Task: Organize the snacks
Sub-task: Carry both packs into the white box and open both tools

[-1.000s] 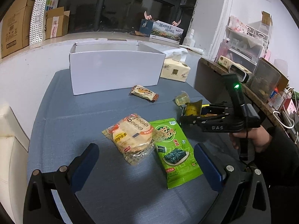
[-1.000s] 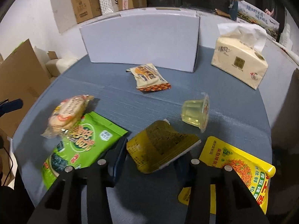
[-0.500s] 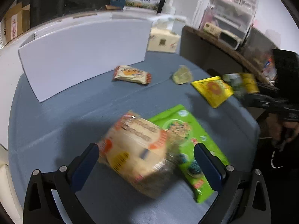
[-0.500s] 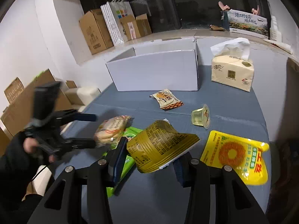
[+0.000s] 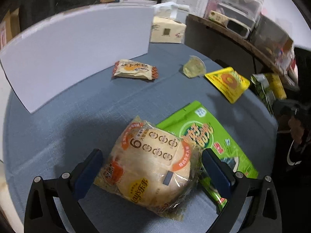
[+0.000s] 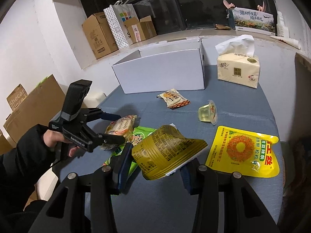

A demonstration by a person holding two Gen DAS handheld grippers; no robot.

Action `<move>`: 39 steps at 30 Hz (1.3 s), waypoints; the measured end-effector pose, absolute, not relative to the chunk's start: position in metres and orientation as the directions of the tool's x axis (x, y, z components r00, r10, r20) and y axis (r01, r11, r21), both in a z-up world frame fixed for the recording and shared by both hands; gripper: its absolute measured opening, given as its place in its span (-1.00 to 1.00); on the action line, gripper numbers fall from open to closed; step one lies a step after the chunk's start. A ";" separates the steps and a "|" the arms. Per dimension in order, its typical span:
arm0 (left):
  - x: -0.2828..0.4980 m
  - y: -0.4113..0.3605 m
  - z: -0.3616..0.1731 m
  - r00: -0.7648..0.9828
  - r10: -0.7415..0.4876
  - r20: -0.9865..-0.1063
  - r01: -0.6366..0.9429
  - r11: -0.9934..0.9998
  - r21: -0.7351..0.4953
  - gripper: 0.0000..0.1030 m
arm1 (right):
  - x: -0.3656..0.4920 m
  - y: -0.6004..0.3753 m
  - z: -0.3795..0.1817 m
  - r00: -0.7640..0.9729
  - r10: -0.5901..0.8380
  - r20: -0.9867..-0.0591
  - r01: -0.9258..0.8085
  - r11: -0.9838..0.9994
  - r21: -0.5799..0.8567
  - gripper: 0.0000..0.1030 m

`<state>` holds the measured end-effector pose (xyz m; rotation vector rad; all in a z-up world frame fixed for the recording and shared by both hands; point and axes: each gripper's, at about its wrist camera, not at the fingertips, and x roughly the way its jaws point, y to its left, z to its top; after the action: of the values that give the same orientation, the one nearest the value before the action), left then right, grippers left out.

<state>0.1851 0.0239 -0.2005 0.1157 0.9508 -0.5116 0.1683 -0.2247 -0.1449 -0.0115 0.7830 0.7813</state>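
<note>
My left gripper (image 5: 150,162) is open, its fingers on either side of a clear pack of rice crackers (image 5: 149,167) that lies partly on a green seaweed bag (image 5: 206,134). It also shows in the right wrist view (image 6: 114,128). My right gripper (image 6: 155,155) is shut on an olive-yellow snack pouch (image 6: 167,151) and holds it above the table. On the blue-grey table (image 5: 77,112) lie a small orange-ended cake pack (image 5: 134,70), a jelly cup (image 5: 194,69) and a yellow pouch (image 5: 227,83). An open white box (image 6: 161,73) stands at the back.
A tissue pack (image 6: 238,69) stands right of the white box. Cardboard boxes (image 6: 101,35) and a paper bag (image 6: 120,21) sit on the ledge behind. A wooden shelf (image 5: 243,44) with clutter borders the table's right side.
My left gripper has moved down and forward, so the rice cracker pack now sits between its open fingers. My right gripper has lifted the olive pouch up and back from the table.
</note>
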 end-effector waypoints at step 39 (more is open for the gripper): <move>0.365 0.127 -0.041 0.837 -0.124 -0.533 0.030 0.983 -0.183 0.61 | 0.420 -0.079 -0.048 0.580 0.538 -0.611 -0.509 0.826 0.244 -0.04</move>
<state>0.3654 0.1269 -0.0412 -0.1702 0.5738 -0.0819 0.4196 -0.0793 -0.0483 0.0439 0.7291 0.6121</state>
